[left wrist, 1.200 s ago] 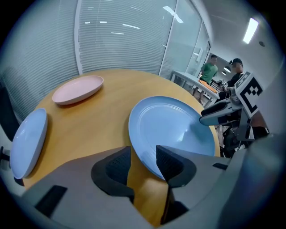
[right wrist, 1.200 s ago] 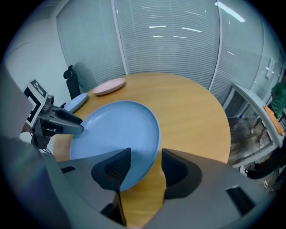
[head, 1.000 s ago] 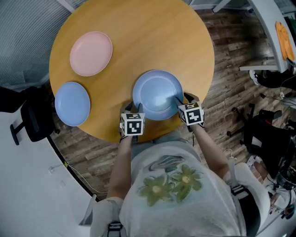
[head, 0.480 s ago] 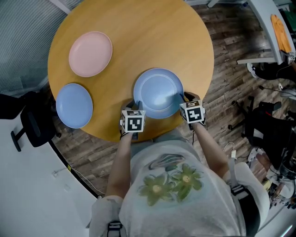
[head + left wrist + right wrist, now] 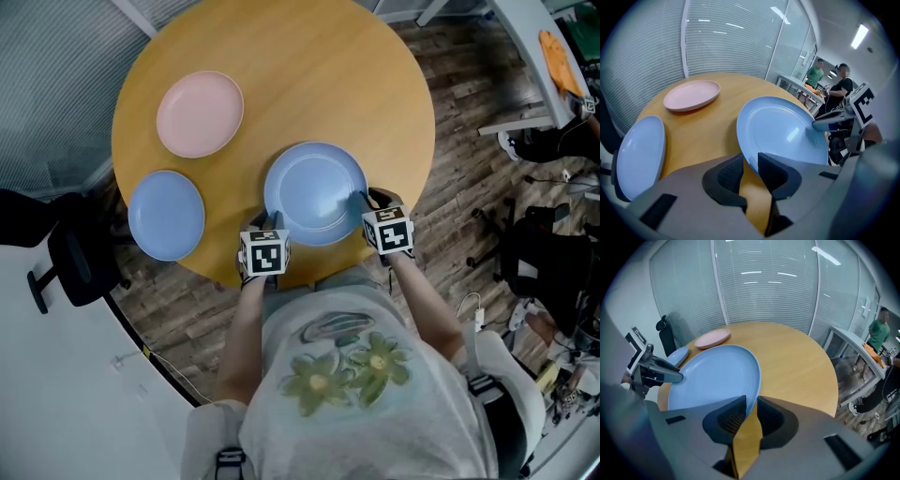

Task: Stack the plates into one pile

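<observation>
The left gripper [image 5: 750, 163] has just been closing and now pinches the left rim of the big blue plate [image 5: 314, 192]; the right gripper [image 5: 750, 409] has just been closing too and pinches the right rim; the plate is at the near side of the round wooden table [image 5: 309, 66]; a small blue plate [image 5: 166, 214] and a pink plate [image 5: 200, 113] lie apart on its left.

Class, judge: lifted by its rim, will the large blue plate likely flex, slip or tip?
Probably stiff: the large blue plate shows no sag, pinched at opposite rim edges by the left gripper and right gripper, whose jaws have just been closing on it. Its glossy highlight suggests it could slip.
</observation>
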